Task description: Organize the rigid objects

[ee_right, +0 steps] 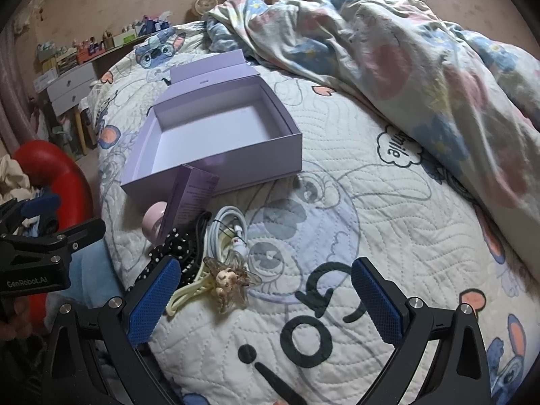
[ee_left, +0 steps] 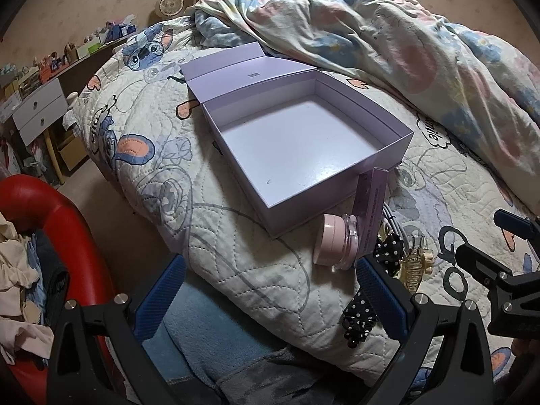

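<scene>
Lavender gift box [ee_left: 297, 148] lies open and empty on the quilted bed [ee_right: 371, 219], lid folded back. Just beside its near wall stands a purple carton [ee_right: 192, 199], touching a pink jar [ee_left: 332, 244]. Nearby lie a coiled white cable [ee_right: 226, 227], a polka-dot scrunchie [ee_right: 177, 246] and a cream hair claw [ee_right: 216, 281]. Left gripper [ee_left: 270, 298] and right gripper [ee_right: 266, 300] hold their fingers apart, gripping nothing.

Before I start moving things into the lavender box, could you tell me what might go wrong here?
The pink jar lies on its side near the bed's edge; a nudge could roll it off. The small items crowd together: lifting the hair claw may drag the white cable. The tall purple carton leans against the lavender box and could topple.
</scene>
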### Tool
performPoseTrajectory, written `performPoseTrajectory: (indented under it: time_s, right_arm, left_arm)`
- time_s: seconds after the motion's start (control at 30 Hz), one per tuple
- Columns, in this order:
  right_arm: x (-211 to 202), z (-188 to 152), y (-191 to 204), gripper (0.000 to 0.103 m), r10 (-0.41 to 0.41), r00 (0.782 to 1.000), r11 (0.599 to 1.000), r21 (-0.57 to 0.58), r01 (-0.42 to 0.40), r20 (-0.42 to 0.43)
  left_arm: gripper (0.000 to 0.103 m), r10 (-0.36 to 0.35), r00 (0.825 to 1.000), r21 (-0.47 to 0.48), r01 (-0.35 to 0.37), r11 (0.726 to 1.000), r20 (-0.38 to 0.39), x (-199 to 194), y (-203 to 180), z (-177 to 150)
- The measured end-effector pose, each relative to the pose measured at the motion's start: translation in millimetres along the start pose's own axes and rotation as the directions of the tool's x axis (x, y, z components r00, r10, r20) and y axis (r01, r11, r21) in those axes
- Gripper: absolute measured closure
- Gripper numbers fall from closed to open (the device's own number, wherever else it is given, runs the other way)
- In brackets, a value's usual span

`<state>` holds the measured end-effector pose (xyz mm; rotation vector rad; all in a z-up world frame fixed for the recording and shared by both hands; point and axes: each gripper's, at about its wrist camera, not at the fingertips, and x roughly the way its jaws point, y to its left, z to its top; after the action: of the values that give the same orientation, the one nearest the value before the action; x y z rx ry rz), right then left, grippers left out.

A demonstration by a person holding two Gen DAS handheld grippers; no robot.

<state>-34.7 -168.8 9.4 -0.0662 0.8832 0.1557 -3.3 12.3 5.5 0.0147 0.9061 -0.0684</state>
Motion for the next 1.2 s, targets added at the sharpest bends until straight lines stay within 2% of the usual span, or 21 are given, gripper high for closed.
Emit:
performPoseTrajectory:
  time_s: [1.2]
  right_arm:
    - [-10.3, -7.8, 4.3, 0.0, 0.009, 1.0, 1.0, -0.01, -0.009, 0.005]
  left_arm:
    - [0.0, -0.01, 1.0, 0.004, 0.01, 1.0, 0.02, -12.6, -1.3, -7.4]
